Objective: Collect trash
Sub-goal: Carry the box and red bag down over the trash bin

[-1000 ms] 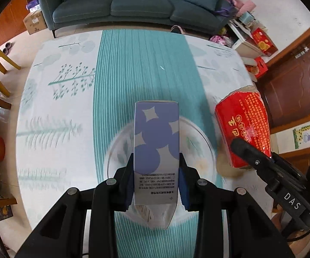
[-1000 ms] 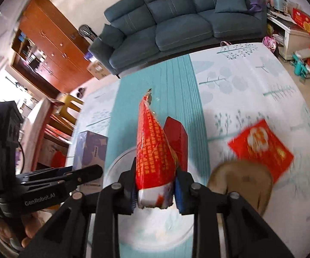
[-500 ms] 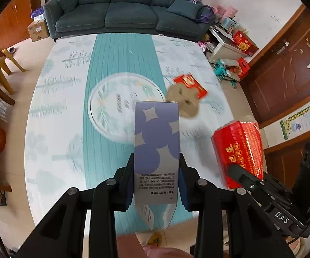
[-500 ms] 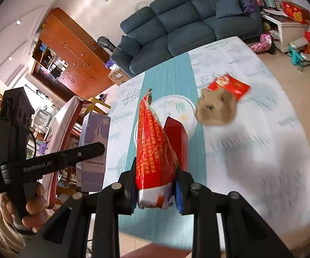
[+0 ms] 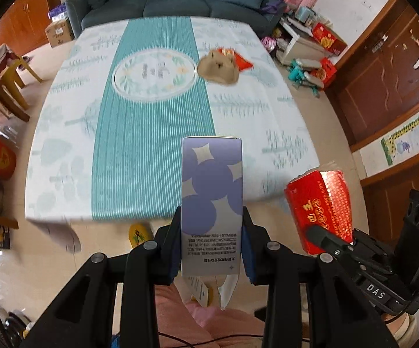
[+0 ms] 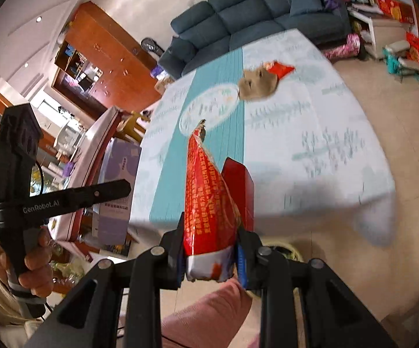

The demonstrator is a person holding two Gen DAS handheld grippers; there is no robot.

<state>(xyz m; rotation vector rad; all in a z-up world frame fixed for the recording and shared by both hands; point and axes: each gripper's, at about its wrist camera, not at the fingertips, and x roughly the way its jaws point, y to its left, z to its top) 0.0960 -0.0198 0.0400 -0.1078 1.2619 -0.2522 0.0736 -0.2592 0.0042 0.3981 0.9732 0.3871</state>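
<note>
Partway: left gripper (image 5: 211,242) clamped on purple carton (image 5: 211,191), right gripper (image 6: 211,256) clamped on red packet (image 6: 209,197), both off the table's near edge; brown crumpled paper (image 5: 218,68) and red wrapper (image 5: 240,59) remain on table (image 5: 151,150) at 1 o'clock.

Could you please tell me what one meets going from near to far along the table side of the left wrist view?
purple box held in the left gripper → near edge of the tablecloth → round printed medallion → brown crumpled paper → red packet → teal sofa.
</note>
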